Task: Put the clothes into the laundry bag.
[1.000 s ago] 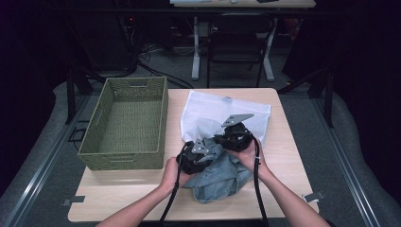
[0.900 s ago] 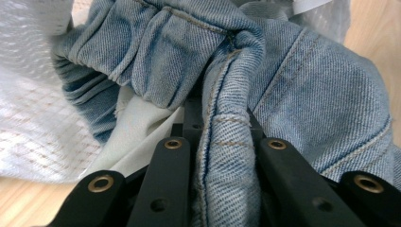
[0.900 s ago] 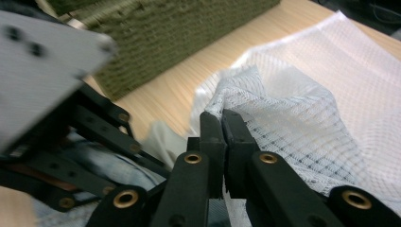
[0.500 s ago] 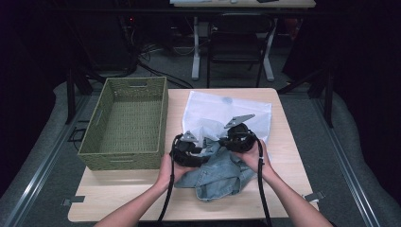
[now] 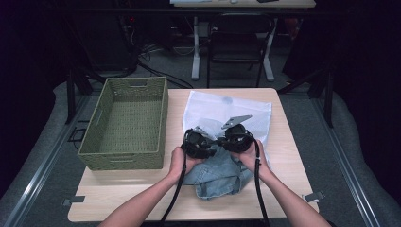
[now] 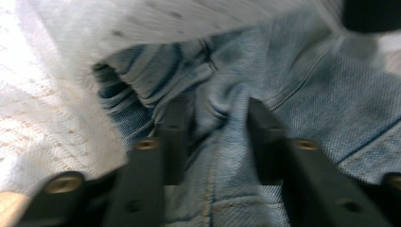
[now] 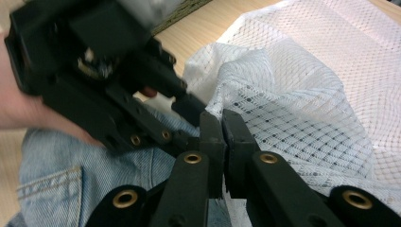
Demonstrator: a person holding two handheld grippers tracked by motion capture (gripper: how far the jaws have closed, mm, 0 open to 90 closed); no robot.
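Apparently the denim garment (image 5: 218,172) is being fed into the white mesh bag (image 5: 236,111), and both lie on the worktop (image 5: 118,198) close to the person's edge, the jeans nearest, the bag spreading away behind them. The left tool (image 6: 215,127) has its jaws part open with a fold of denim between them; whether that fold is truly pinched I cannot tell from the blur, though cloth bulges up between the two jaws. The right tool (image 7: 222,142) has its jaws pressed almost together on the edge of the mesh, so it looks clamped on the bag's rim, just beside the left tool's jaws.

To my eye the step goes best if the right side lifts the rim high and holds it taut, keeping the mouth wide, while the left drives the denim forward under it in short pushes, taking a deep bite of cloth so it does not slip.

Farther off to the left sits the woven basket (image 5: 130,123), well apart from the cloth.
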